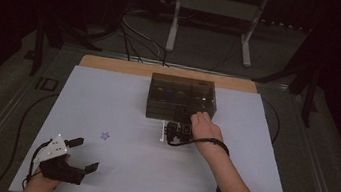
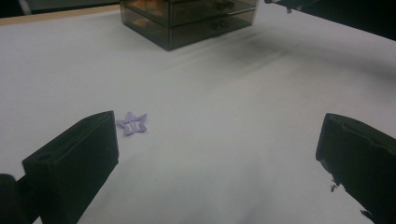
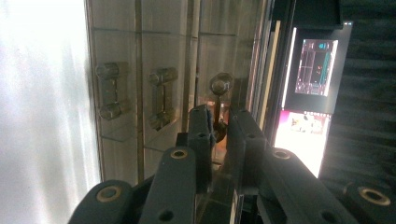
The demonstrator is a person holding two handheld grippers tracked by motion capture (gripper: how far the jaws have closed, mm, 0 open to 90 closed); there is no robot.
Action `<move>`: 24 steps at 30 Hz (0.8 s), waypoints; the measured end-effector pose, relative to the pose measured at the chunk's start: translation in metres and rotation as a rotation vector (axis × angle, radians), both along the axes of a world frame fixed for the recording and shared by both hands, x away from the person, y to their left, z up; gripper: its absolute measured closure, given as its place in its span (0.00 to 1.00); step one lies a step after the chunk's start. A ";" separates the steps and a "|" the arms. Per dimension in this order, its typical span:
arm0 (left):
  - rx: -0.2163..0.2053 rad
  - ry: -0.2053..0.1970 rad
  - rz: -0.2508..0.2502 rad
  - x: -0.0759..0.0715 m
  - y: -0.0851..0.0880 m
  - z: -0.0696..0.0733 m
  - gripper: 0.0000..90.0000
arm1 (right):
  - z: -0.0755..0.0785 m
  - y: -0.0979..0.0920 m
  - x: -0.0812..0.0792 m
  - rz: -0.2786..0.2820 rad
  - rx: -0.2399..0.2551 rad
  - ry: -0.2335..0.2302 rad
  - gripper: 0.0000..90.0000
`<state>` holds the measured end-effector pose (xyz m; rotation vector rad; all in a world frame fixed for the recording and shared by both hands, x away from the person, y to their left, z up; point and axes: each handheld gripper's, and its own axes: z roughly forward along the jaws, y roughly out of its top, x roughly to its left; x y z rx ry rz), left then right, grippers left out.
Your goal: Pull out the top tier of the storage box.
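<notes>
At the left, well away from the drawer box [image 1: 182, 97] and on the near part of the white table [image 1: 113, 168], my left gripper [image 1: 83, 153] hovers with its fingers spread wide and nothing between them. In the left gripper view a small purple star clip [image 2: 132, 123] lies flat on the table, just beside my left finger [image 2: 79, 163] and far in front of the box.

The drawer box stands at the far middle of the table. It is of smoky, see-through plastic, low and wide, with several small drawers in its front; each drawer has a bar handle with round ends. Something dark lies inside, but I cannot tell what.

At the right, my right gripper [image 1: 177, 131] is against the front of the box, at its right end. In the right gripper view its fingers [image 3: 201, 135] are almost pressed together and pinch the handle [image 3: 219, 105] of one drawer. Two more handles are beside it on the same front.
</notes>
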<state>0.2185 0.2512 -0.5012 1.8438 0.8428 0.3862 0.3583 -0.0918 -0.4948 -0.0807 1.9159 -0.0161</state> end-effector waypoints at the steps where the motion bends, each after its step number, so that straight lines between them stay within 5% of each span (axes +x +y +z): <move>1: -0.001 0.000 0.000 0.000 0.000 0.000 0.00 | 0.000 0.000 -0.001 -0.005 0.003 0.001 0.90; 24: 0.001 0.001 0.000 0.000 0.000 0.000 0.00 | 0.004 -0.004 -0.024 0.025 -0.021 0.010 0.90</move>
